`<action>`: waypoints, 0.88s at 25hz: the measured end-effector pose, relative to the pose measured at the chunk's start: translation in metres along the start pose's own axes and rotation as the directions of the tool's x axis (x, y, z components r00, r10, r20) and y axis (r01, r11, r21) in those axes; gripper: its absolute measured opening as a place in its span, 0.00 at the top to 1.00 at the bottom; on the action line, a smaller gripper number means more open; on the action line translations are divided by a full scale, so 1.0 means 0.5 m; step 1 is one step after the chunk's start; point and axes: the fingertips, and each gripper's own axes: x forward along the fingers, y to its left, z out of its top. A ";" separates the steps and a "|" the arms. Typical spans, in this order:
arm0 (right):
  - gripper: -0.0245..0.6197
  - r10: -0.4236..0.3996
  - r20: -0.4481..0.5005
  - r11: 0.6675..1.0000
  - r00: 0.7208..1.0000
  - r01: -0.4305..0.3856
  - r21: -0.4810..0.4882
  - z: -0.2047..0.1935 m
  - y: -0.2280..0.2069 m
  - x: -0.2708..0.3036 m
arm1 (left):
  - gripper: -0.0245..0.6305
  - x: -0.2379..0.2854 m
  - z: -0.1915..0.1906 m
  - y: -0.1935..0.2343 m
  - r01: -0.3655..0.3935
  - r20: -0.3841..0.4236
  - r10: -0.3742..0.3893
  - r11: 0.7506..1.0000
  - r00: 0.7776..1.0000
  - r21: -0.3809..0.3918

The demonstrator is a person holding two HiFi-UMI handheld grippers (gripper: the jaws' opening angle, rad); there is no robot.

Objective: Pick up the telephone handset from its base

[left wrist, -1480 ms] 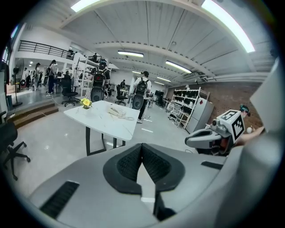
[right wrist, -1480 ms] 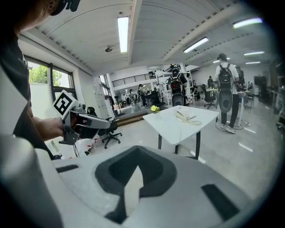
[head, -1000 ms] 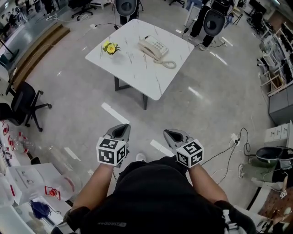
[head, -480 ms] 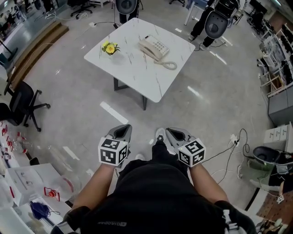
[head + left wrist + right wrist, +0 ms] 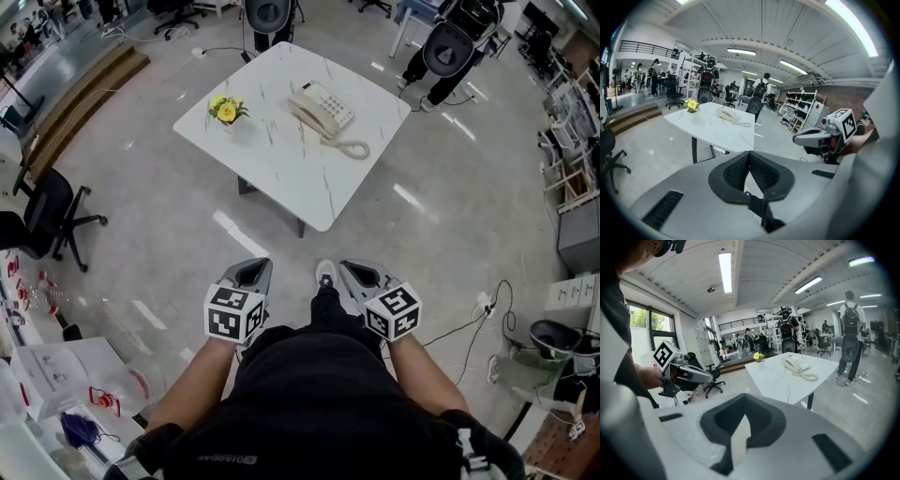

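Note:
A cream telephone sits on the white marble table, far ahead of me. Its handset rests on the base, and a coiled cord trails toward the table's right edge. My left gripper and right gripper are held side by side over the floor, well short of the table, both pointing at it. Both are shut with nothing in them. In the left gripper view the telephone shows small beyond the closed jaw tips. The right gripper view also has the telephone, past its tips.
A yellow flower pot stands on the table's left part. A black office chair is on the left. People with backpacks stand behind the table. Cables lie on the floor at right, with shelving at the far right.
I have stepped toward the table, and a shoe now shows between the grippers. Both grippers moved forward together and stayed shut. The telephone has not moved on the table.

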 end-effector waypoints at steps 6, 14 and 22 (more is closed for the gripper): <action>0.96 0.033 0.020 0.999 0.999 -0.033 -0.028 0.078 -0.093 0.051 | 0.96 0.084 0.086 0.004 -0.010 0.009 0.010 1.000 1.000 0.007; 0.96 0.083 0.025 0.996 0.996 -0.082 -0.039 0.168 -0.225 0.105 | 0.96 0.197 0.195 0.022 -0.052 0.004 0.052 0.999 0.999 -0.014; 0.96 0.152 0.026 0.987 0.988 -0.150 -0.052 0.232 -0.357 0.159 | 0.96 0.306 0.282 0.034 -0.115 -0.004 0.114 0.993 0.993 -0.029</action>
